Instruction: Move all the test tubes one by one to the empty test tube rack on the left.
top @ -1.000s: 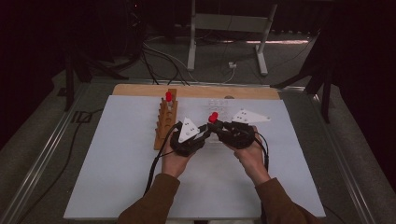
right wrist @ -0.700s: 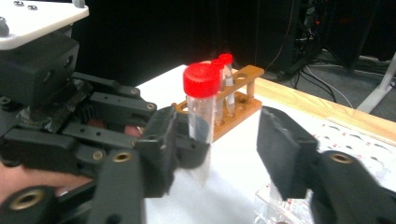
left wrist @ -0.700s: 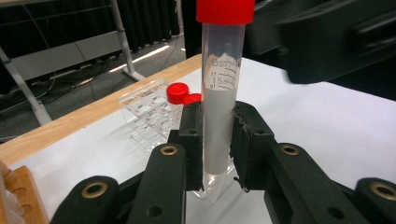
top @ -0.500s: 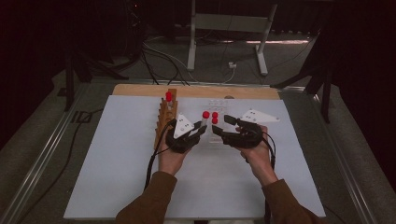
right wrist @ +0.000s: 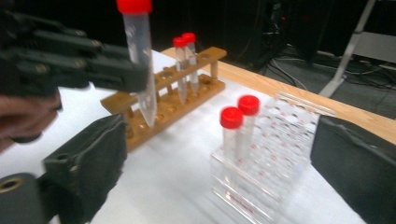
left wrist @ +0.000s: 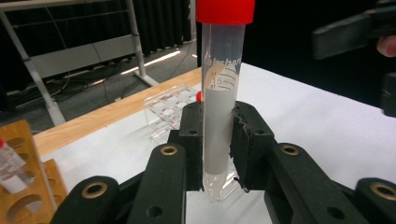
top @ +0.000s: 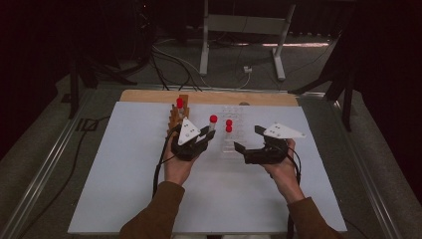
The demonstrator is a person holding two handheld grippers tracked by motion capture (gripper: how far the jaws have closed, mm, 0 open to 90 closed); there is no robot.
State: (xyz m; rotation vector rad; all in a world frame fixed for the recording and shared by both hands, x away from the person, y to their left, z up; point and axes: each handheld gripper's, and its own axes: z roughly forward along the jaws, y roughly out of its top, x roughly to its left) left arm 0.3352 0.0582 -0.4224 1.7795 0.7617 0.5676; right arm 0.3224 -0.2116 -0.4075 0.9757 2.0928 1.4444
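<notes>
My left gripper (top: 209,135) is shut on a clear tube with a red cap (top: 213,119), held upright just left of the clear plastic rack (top: 230,147). In the left gripper view the pads clamp the tube (left wrist: 224,70) near its pointed lower end. Two more red-capped tubes (top: 229,125) stand in that rack. My right gripper (top: 247,138) sits to the rack's right. Its jaws have just been opening and now stand wide, pressing on nothing. In the right gripper view they (right wrist: 219,154) frame the rack's two tubes (right wrist: 238,126) farther off, with the held tube (right wrist: 140,56) at upper left.
A wooden rack (top: 175,118) stands behind my left hand and holds red-capped tubes (right wrist: 186,60). A white sheet (top: 119,169) covers the table, with a wooden strip (top: 149,95) along its far edge. Cables and a metal stand (top: 239,30) lie on the dark floor beyond.
The right gripper's jaws have opened wide and that hand has drawn back to the right, away from the left gripper. The left gripper still clamps its tube in about the same place.
</notes>
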